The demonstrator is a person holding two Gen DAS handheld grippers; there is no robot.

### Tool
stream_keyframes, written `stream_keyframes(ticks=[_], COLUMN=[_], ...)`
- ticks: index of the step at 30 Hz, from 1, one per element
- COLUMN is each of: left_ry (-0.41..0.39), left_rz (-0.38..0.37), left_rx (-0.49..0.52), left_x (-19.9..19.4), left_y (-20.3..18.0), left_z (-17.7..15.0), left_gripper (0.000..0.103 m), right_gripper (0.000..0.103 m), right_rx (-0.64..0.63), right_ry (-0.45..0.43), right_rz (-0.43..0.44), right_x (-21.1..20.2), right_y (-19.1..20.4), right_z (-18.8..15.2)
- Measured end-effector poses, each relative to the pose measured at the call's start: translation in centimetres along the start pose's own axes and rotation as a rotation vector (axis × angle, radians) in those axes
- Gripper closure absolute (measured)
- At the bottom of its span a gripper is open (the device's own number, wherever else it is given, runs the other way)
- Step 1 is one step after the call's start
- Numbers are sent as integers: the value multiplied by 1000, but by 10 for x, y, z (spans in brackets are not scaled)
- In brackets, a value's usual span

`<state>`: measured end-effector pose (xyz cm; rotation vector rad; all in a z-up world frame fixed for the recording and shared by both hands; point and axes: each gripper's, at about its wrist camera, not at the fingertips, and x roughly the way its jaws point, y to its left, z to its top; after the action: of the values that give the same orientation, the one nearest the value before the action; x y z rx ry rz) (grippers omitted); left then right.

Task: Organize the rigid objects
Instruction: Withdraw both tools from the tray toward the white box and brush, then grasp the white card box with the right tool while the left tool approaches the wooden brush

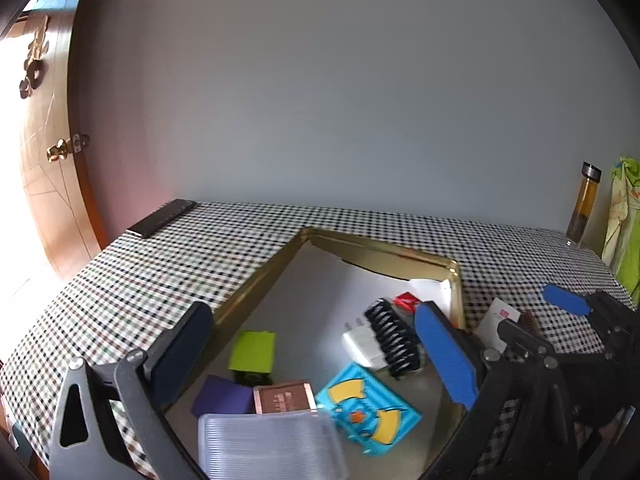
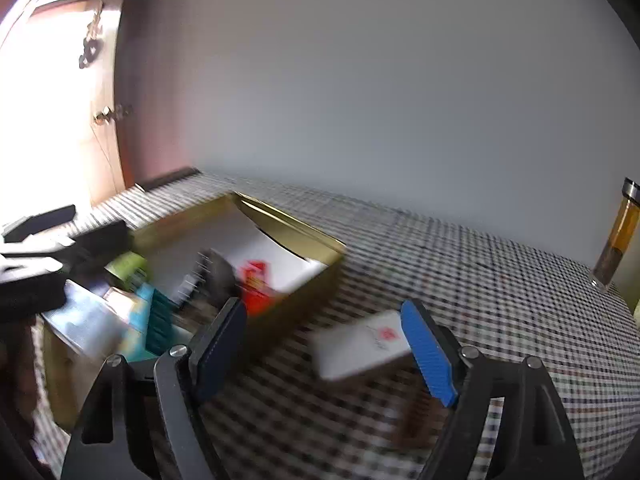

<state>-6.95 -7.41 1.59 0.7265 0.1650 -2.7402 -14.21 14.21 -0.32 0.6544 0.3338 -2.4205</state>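
- The table with the black-and-white checked cloth (image 2: 460,280) carries a shallow gold-coloured metal tray (image 1: 256,280), and most of the small things already lie inside the tray.
- One flat white box with a small red mark (image 2: 360,344) lies outside the tray, on the cloth just beside its right wall; I judge that it is the next thing to put in.
- This white box is directly in front of the right gripper (image 2: 324,348), between its two fingers and a little toward the blue one; its long axis runs about across the gap, from one finger to the other.
- The jaws of the right gripper stand wide apart and hold nothing.
- The left gripper (image 1: 316,344) hangs over the tray, its jaws also wide and empty; it is farther from the white box, so the right one is better placed.
- In the tray there are a black plastic spring-like comb (image 1: 394,338), a white plug adapter (image 1: 362,344), a green box (image 1: 253,351) and a blue patterned box (image 1: 368,408).
- The red mark on the white box is too blurred to read; no brand is legible anywhere.
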Motion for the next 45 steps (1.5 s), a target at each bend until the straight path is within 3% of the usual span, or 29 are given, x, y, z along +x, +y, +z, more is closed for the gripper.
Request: stream_keyframes(ticks=[6,8,14,19,27,39,42,45], left_ry=[72,72,173,155,165,156,135,123], left_rz=[12,0,-36,-59,-54,-89,-130,-164], left_rx=[73,76,66,46,74,88,94,114], left_x=[15,16,42,36,42,38,32,28], left_y=[-28,-33,-37,-34,-41,-48,-58,-71], left_z=[12,16,21,21,21,20,20,18], left_gripper=[0,0,0,0,0,0,0,0], right_gripper=[21,21,21,19,17,19,19,19], right_rx=[-11,-19,6,19,-13,-91,-89,6], right_ry=[130,142,176,231,269,260,214,129], right_rz=[27,35,98,168,172,121,102,68], right_x=[28,32,49,64,71,68,57,33], right_y=[-28,-32,-36,-40,-34,-32,-34,-55], right_z=[-8,-8,-4,-10,-11,-13,-12,-9])
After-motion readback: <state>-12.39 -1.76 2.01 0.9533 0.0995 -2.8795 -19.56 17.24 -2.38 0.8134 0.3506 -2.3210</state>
